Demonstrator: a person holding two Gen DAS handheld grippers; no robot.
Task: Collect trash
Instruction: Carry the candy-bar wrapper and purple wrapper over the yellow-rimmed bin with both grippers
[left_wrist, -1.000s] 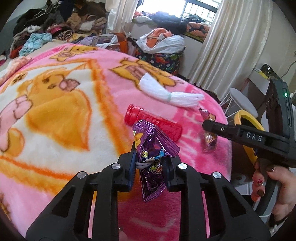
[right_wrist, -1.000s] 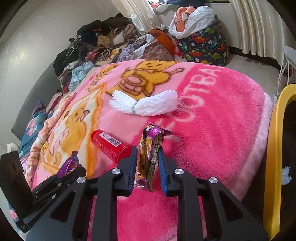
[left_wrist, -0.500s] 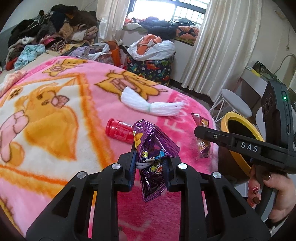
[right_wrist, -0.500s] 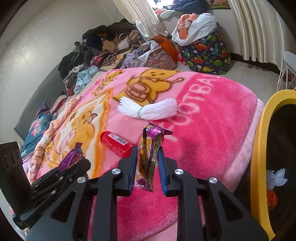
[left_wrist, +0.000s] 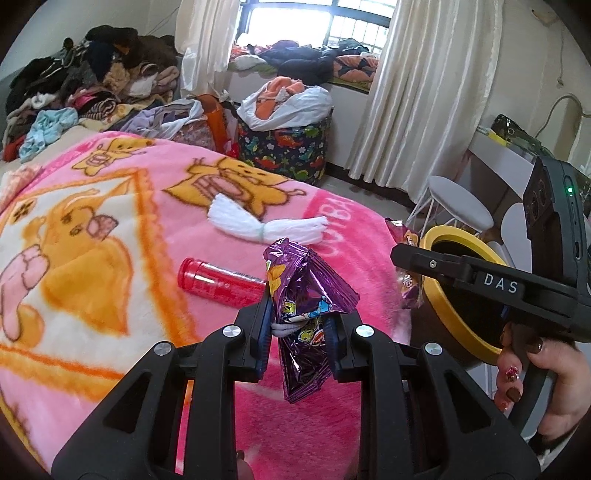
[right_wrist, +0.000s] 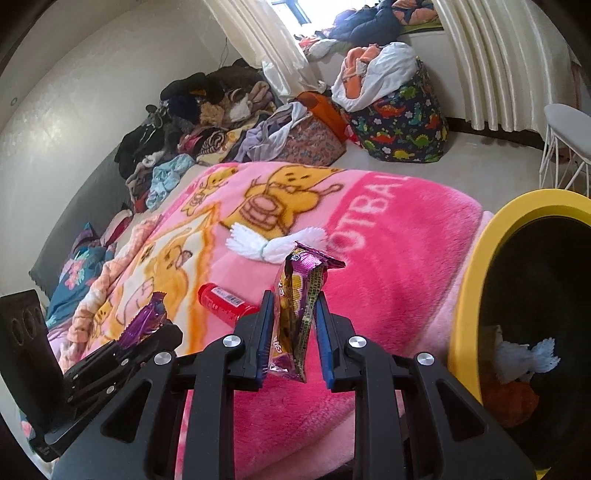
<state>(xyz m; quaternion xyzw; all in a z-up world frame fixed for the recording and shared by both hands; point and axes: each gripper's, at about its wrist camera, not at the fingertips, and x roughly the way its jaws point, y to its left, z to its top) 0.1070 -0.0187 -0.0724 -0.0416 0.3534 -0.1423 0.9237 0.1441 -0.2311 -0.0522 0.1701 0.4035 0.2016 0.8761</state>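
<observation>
Jaws of the left gripper (left_wrist: 298, 321) are clenched on a crumpled purple wrapper (left_wrist: 306, 295), held up above the bed. Jaws of the right gripper (right_wrist: 293, 325) squeeze one more, a thin purple and yellow wrapper (right_wrist: 295, 314), so that makes two wrappers, one in each. Below them, on the pink blanket (right_wrist: 388, 266), lie one red tube (left_wrist: 218, 282) and one white tassel bundle (left_wrist: 258, 225), a little apart. Just beside the bed's edge stands one bin with a yellow rim (right_wrist: 469, 288). Inside it sit something white and fluffy (right_wrist: 524, 358) and something orange (right_wrist: 509, 402). Piles of clothes (right_wrist: 192, 122) lie farther back.
</observation>
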